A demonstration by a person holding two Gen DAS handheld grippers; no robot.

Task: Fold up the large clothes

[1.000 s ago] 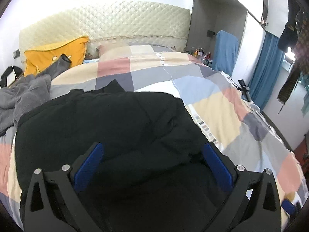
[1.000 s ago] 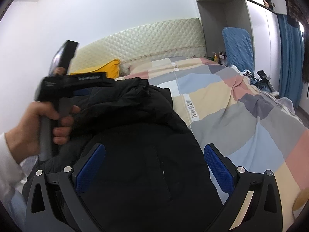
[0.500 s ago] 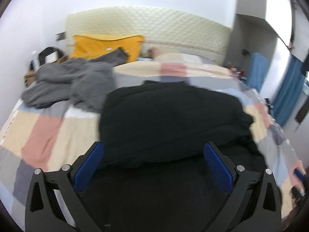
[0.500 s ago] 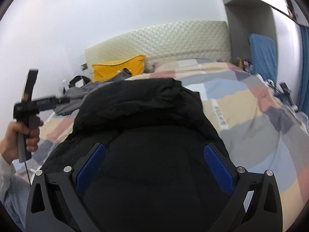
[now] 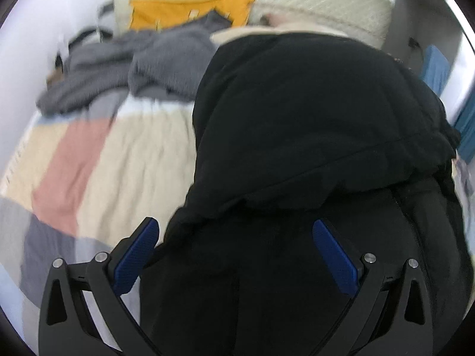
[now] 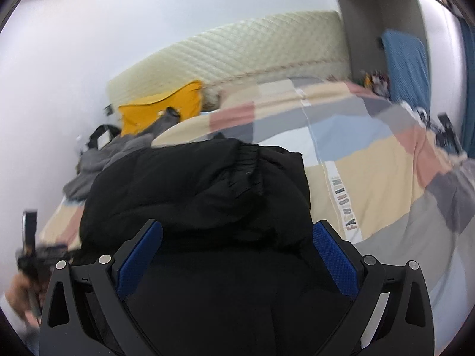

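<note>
Lying folded on the patchwork bedspread [image 6: 371, 160], black padded jacket [image 5: 297, 124], bulk filling the gap between both pairs of jaws. Left gripper [image 5: 234, 243] spread wide, gripping nothing, jacket's left edge just past its left pad. Right gripper [image 6: 237, 243] likewise wide apart and empty above the jacket. Beyond the left jaws, grey garment [image 5: 142, 62] heaped beside a yellow pillow [image 5: 190, 9].
</note>
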